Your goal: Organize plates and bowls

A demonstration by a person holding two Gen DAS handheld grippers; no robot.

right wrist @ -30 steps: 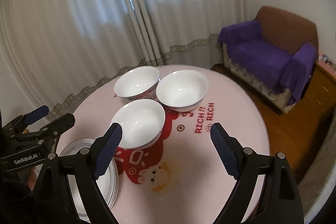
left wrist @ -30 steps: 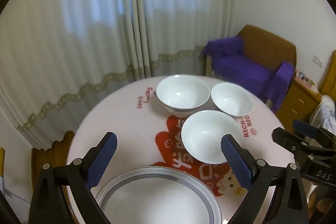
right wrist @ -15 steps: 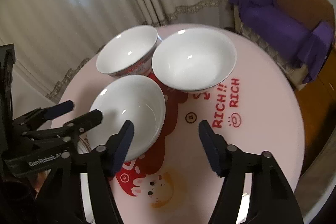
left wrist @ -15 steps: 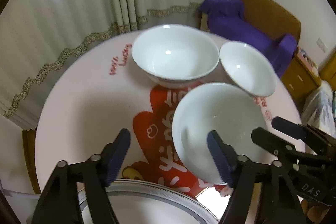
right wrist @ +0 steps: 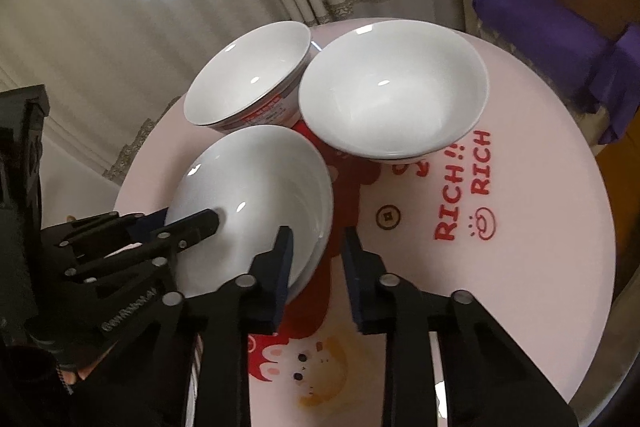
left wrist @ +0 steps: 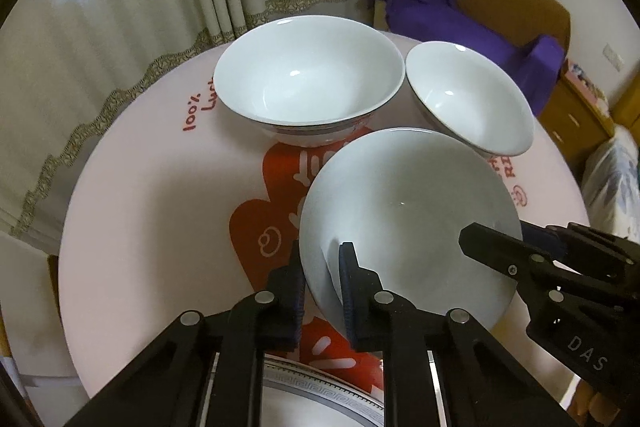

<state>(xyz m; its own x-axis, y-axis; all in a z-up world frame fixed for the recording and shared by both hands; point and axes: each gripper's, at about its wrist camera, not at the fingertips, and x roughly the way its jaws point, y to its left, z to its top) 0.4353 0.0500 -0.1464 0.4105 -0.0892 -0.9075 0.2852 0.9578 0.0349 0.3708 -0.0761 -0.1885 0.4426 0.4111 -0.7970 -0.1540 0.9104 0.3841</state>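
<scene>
Three white bowls stand on a round pink table point(left wrist: 152, 187). The nearest white bowl point(left wrist: 404, 223) also shows in the right wrist view point(right wrist: 256, 203). My left gripper point(left wrist: 322, 291) is shut on this bowl's near left rim. My right gripper point(right wrist: 316, 267) straddles its near right rim, one finger inside and one outside; a gap remains between the jaws. A large patterned bowl point(left wrist: 308, 83) and a second white bowl point(left wrist: 468, 99) stand behind it. A grey-rimmed plate point(left wrist: 320, 399) lies at the near table edge under my left gripper.
The table point(right wrist: 520, 227) carries red print and cartoon figures. Curtains point(left wrist: 120, 7) hang behind it. An armchair with a purple cloth point(left wrist: 460, 11) stands at the back right, beside a wooden cabinet point(left wrist: 576, 115).
Both grippers moved forward and down to the nearest bowl. The left jaws closed on its rim. The right jaws narrowed around its opposite rim.
</scene>
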